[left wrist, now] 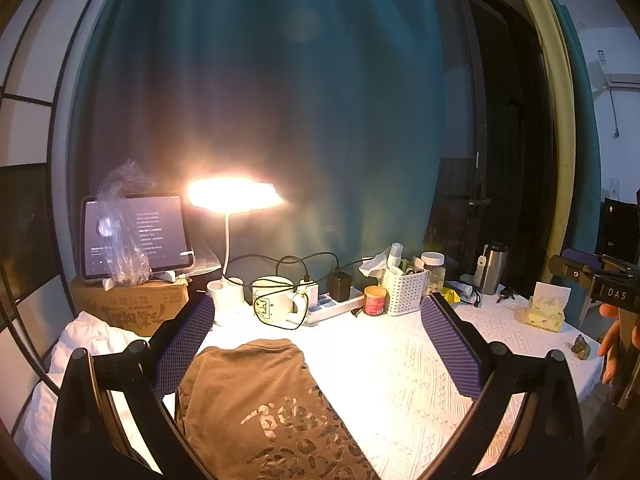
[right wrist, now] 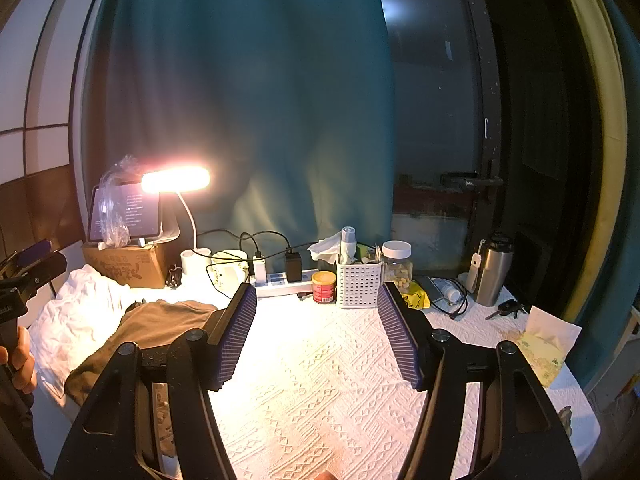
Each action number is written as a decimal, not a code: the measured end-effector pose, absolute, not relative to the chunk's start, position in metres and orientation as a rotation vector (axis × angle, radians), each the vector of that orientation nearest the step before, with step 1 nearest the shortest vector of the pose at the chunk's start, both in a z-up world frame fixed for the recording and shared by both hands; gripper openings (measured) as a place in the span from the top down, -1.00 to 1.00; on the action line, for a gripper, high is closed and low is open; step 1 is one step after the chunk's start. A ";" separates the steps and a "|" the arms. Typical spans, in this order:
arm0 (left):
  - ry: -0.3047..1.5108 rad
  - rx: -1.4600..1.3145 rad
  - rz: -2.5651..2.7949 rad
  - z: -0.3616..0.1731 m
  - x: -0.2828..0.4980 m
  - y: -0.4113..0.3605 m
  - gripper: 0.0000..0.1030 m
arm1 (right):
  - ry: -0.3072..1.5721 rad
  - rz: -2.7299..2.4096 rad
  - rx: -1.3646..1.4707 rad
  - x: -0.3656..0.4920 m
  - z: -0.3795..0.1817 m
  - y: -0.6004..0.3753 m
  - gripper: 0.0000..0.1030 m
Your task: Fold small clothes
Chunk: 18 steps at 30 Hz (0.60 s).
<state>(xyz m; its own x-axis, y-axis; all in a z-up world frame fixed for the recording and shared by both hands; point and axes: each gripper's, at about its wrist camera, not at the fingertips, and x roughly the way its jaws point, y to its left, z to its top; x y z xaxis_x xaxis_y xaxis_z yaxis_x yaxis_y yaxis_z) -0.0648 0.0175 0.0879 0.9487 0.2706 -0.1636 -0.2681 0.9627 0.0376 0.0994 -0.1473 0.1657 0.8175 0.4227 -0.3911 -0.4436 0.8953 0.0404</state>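
Left gripper (left wrist: 316, 344): jaws spread wide, nothing between them, hovering over near-left part of table
Right gripper (right wrist: 318, 334): jaws spread wide, empty, over bare tablecloth mid-table
Brown shirt (left wrist: 256, 400): flat on table, left side, pale print facing up; partly under left gripper's left finger in left wrist view
White cloth (right wrist: 80, 312): crumpled at left table edge, touching brown shirt, just in front of cardboard box
Tablecloth (right wrist: 320, 380): white, textured, bare in centre
Cardboard box (left wrist: 128, 304): back left, tablet (left wrist: 136, 236) propped on top, clear plastic bag (left wrist: 120, 232) in front of screen
Desk lamp (left wrist: 234, 196): lit, strong glare, back left
Mug (left wrist: 276, 300): beside lamp base, black cable looped over it
Power strip (right wrist: 280, 280): along back edge, chargers plugged in
Red tin (right wrist: 324, 287): just left of white basket (right wrist: 358, 284)
Jar (right wrist: 397, 264): right of basket
Steel flask (right wrist: 490, 276): back right, keys (right wrist: 506, 310) near it
Tissue pack (right wrist: 546, 348): right edge
Curtain (right wrist: 260, 100): teal, behind table
Hand (right wrist: 18, 364): gripping left handle, seen at left edge of right wrist view
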 end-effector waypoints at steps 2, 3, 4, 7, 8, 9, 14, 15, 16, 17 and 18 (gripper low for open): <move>0.169 0.014 0.273 0.087 -0.065 0.017 -0.98 | 0.405 0.462 -0.054 0.099 0.166 -0.147 -0.29; 0.169 0.014 0.271 0.087 -0.065 0.017 -0.98 | 0.404 0.462 -0.054 0.099 0.166 -0.147 -0.29; 0.169 0.014 0.270 0.087 -0.065 0.016 -0.98 | 0.404 0.462 -0.054 0.099 0.165 -0.147 -0.29; 0.171 0.013 0.270 0.086 -0.066 0.017 -0.98 | 0.406 0.460 -0.054 0.099 0.165 -0.146 -0.29; 0.172 0.013 0.271 0.085 -0.065 0.017 -0.98 | 0.409 0.459 -0.054 0.099 0.164 -0.148 -0.29; 0.174 0.012 0.272 0.085 -0.065 0.018 -0.98 | 0.412 0.459 -0.053 0.099 0.163 -0.148 -0.29; 0.175 0.013 0.270 0.085 -0.065 0.018 -0.98 | 0.413 0.459 -0.054 0.099 0.162 -0.148 -0.29; 0.174 0.014 0.270 0.085 -0.065 0.017 -0.98 | 0.413 0.459 -0.055 0.099 0.162 -0.148 -0.29; 0.175 0.014 0.270 0.086 -0.065 0.017 -0.98 | 0.413 0.459 -0.056 0.099 0.162 -0.148 -0.29; 0.175 0.014 0.269 0.086 -0.065 0.017 -0.98 | 0.412 0.458 -0.056 0.098 0.162 -0.148 -0.29; 0.175 0.014 0.270 0.086 -0.065 0.017 -0.98 | 0.412 0.458 -0.056 0.098 0.162 -0.148 -0.29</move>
<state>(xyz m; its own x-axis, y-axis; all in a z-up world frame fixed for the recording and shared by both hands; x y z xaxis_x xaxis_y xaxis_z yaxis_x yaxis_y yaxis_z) -0.0647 0.0175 0.0856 0.9487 0.2665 -0.1699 -0.2641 0.9638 0.0370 0.0982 -0.1485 0.1620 0.8163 0.4182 -0.3985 -0.4405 0.8969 0.0390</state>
